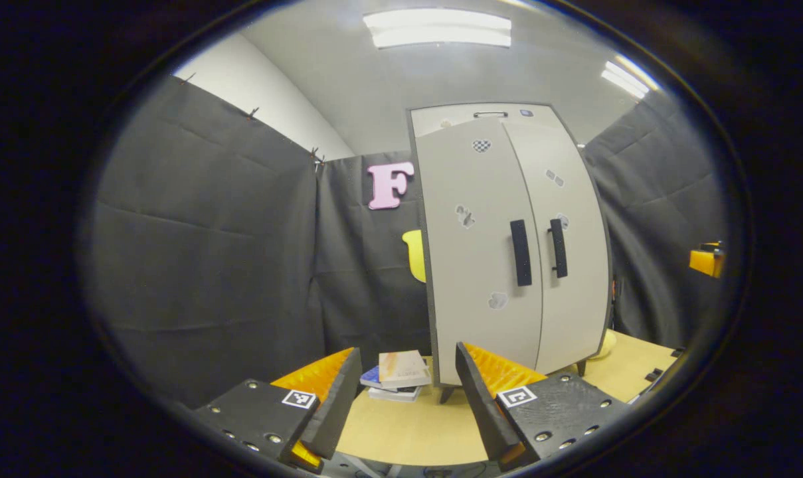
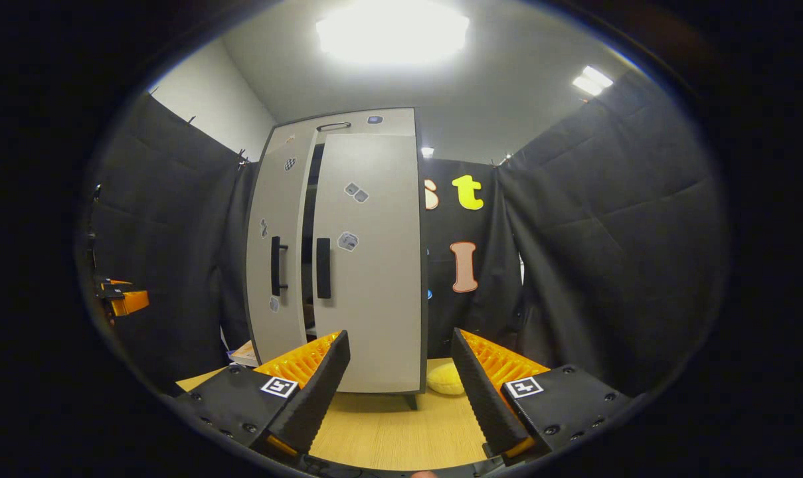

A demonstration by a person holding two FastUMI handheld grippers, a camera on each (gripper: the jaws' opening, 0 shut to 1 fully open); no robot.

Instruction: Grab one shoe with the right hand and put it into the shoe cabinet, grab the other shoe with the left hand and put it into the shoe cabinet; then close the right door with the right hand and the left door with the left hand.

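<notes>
- Left gripper view: left gripper [image 1: 408, 392] nearest, low in frame, fingers spread wide, nothing btwn them, holding nothing.
- Beyond it, bare wooden table [image 1: 408, 431].
- Small stack of books [image 1: 398, 375] on table, just left of cabinet's foot, seen thru the finger gap.
- Shoe cabinet [image 1: 507, 245] stands on table, right of centre; left door [image 1: 474, 259] & right door [image 1: 567, 252] look pulled to, edges meeting or nearly so from this angle.
- Each door has a dark upright handle [image 1: 521, 252] near the middle seam; small stickers on door fronts.
- Yellow soft thing [image 1: 606, 344] on table by cabinet's right rear foot.
- Far right edge: part of other gripper [image 1: 707, 259], well apart from cabinet; can't tell its opening here.
- Shoes: can't see any; cabinet inside hidden.
- Right gripper view: right gripper [image 2: 401, 392] nearest, fingers wide apart, empty.
- Table [image 2: 401, 431] under it.
- Cabinet [image 2: 348, 252] left of centre; right door [image 2: 374, 265] faces cam, left door [image 2: 275, 259] sits angled, dark gap btwn them, so not fully shut.
- Yellow soft thing [image 2: 446, 380] on table by cabinet's right foot.
- Books' corner [image 2: 245, 354] peeks left of cabinet.
- Left gripper [image 2: 122, 297] at far left edge.
</notes>
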